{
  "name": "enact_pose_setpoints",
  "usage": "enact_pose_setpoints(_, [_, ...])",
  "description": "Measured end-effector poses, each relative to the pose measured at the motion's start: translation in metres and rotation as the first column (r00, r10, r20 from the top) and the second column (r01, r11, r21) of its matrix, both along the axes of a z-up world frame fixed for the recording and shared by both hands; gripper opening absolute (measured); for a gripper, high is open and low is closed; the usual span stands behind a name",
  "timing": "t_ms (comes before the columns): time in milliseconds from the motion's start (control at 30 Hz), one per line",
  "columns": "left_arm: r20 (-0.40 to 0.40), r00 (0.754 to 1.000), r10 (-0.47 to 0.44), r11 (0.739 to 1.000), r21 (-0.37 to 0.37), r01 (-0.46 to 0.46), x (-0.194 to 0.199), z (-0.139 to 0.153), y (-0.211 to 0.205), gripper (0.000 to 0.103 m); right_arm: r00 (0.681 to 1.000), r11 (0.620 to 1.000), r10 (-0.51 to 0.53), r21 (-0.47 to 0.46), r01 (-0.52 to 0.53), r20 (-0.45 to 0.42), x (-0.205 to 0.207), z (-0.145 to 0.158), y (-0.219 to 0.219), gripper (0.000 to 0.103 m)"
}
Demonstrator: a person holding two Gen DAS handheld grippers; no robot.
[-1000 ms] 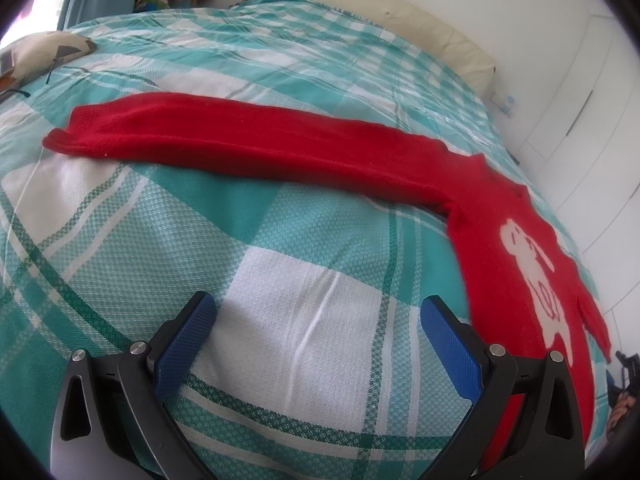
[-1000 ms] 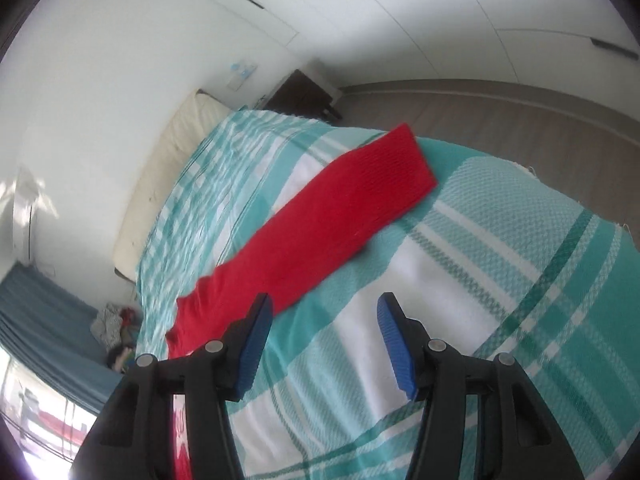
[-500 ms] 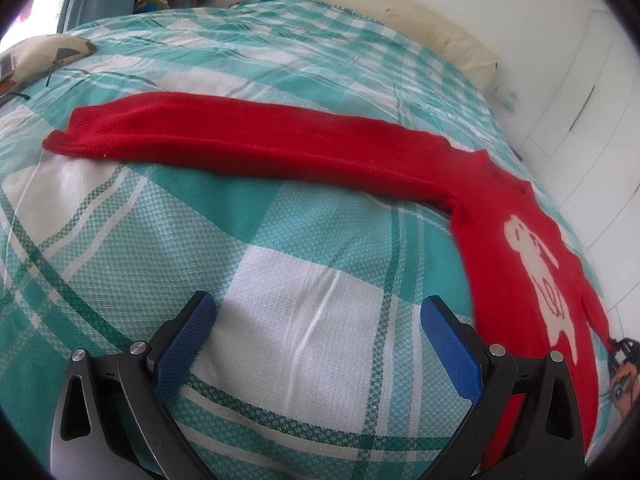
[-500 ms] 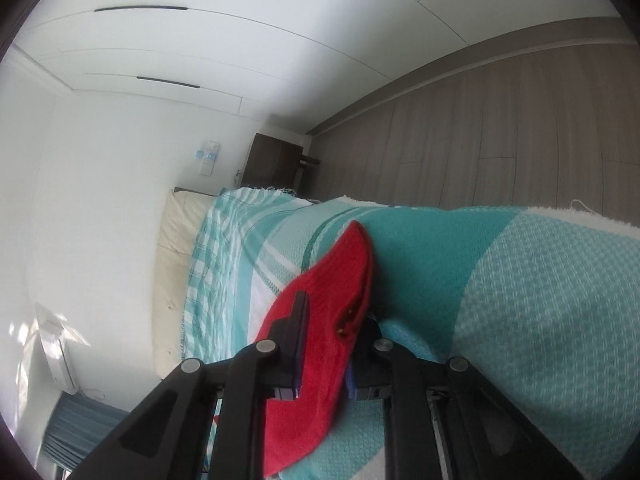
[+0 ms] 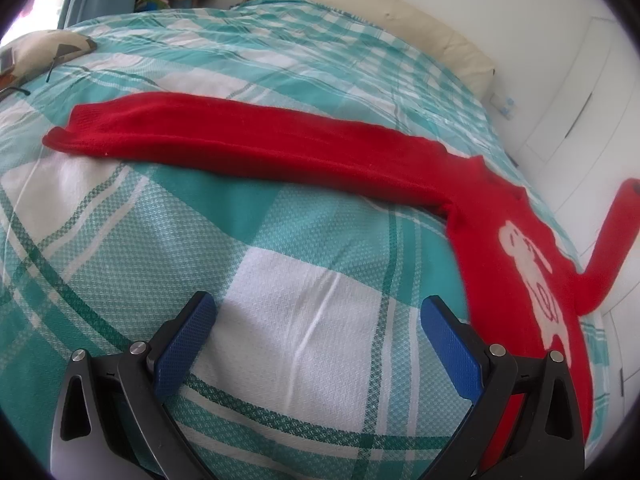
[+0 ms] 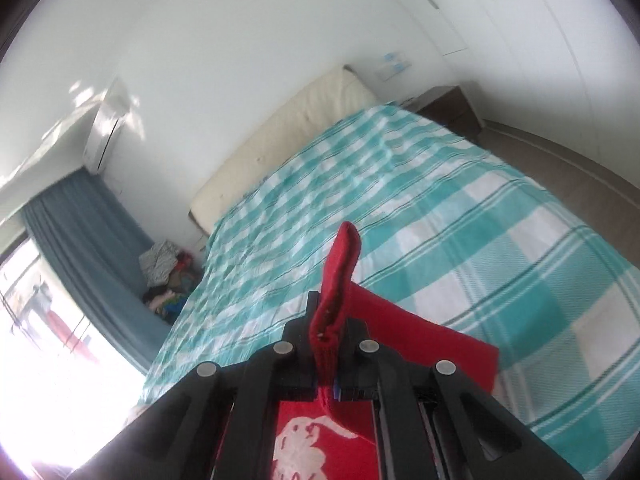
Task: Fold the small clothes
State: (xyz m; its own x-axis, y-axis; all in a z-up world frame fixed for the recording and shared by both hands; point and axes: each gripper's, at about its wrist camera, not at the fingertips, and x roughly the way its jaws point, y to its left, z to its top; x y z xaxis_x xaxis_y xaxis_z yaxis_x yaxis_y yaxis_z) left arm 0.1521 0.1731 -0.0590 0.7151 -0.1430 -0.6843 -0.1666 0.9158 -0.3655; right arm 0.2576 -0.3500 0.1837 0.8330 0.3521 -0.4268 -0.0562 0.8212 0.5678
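Blue pads right up close in the left wrist view: the left gripper (image 5: 318,332) stands with its jaws wide apart and nothing between them, poised over a white square of the checked bedspread (image 5: 280,272). Just beyond it lies the red sweater (image 5: 520,264), spread flat on the bed, pale animal motif facing up, its body off to the right edge of that view. One sleeve (image 5: 240,140) stretches long and straight across the cover, cuff at the far left. Over on the other side, the opposite sleeve is off the bed and rising, pinched at the cuff (image 6: 338,280) by the right gripper (image 6: 330,344), whose jaws are clamped tight on the knit, the cuff poking out past the tips. Farther back: a cream headboard (image 5: 380,12), a blue curtain (image 6: 92,248) and a heap of clothes (image 6: 164,276) in the corner.

My read: it's light, soft knitwear, limp as anything, so the lifted sleeve will sag and follow wherever the cuff goes, and the body may drag a little on the woven cover. Cuff ribbing and hem give the firmest bite. The flat sleeve's cuff looks like the natural spot for the idle gripper.
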Motion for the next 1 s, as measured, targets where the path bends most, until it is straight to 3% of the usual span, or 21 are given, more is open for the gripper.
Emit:
enact_pose_setpoints(133, [0.0,1.0,0.0,1.0,0.001,0.0,0.0,0.0,0.0,0.102,0.983,0.978,0.171,-0.11,-0.178,-0.073,0.028,-0.035,0.115,0.005])
enact_pose_setpoints(200, [0.0,1.0,0.0,1.0,0.0,0.0,0.0,0.0,0.0,0.102,0.949,0.954,0.276,-0.08,-0.29,-0.153,0.035,-0.074,0.156,0.013])
enact_pose_setpoints(233, [0.0,1.0,0.0,1.0,-0.002,0.0,0.0,0.0,0.0,0.102,0.918,0.935,0.342,-0.026,-0.354,-0.2,0.039,-0.096,0.172,0.024])
enact_pose_setpoints(267, [-0.001,1.0,0.0,1.0,-0.001,0.0,0.0,0.0,0.0,0.102,0.891,0.92,0.386,0.027,-0.392,-0.24,0.041,-0.117,0.186,0.053])
enact_pose_setpoints(300, [-0.001,1.0,-0.001,1.0,0.0,0.001,-0.001,0.0,0.0,0.102,0.869,0.906,0.421,0.079,-0.416,-0.26,0.038,-0.134,0.197,0.062])
enact_pose_setpoints(367, [-0.001,1.0,0.0,1.0,0.0,0.0,-0.001,0.0,0.0,0.102,0.84,0.879,0.476,0.168,-0.446,-0.26,0.029,-0.156,0.207,0.062])
enact_pose_setpoints(467, [0.002,1.0,-0.001,1.0,-0.003,0.001,-0.002,0.0,0.0,0.102,0.837,0.87,0.49,0.199,-0.451,-0.243,0.016,-0.165,0.193,0.062])
enact_pose_setpoints(533, [0.006,1.0,0.0,1.0,-0.01,0.0,-0.002,0.0,0.0,0.102,0.854,0.89,0.456,0.124,-0.439,-0.25,-0.001,-0.161,0.174,0.062])
enact_pose_setpoints(600, [0.006,1.0,0.0,1.0,-0.009,0.0,-0.002,0.0,0.001,0.102,0.883,0.91,0.39,-0.036,-0.413,-0.262,-0.016,-0.157,0.145,0.063])
enact_pose_setpoints(667, [0.004,1.0,0.0,1.0,-0.005,0.0,-0.003,0.001,0.0,0.102,0.912,0.907,0.304,-0.21,-0.366,-0.276,-0.035,-0.159,0.112,0.064])
enact_pose_setpoints(800, [-0.015,1.0,0.003,1.0,0.03,-0.002,0.0,0.001,-0.004,0.102,0.944,0.871,0.144,-0.415,-0.264,-0.298,-0.081,-0.18,0.044,0.064])
enact_pose_setpoints(1000, [-0.036,0.999,0.005,0.998,0.069,-0.003,0.004,0.001,-0.009,0.102,0.977,0.766,0.01,-0.626,-0.146,-0.215,-0.135,-0.194,-0.009,0.064])
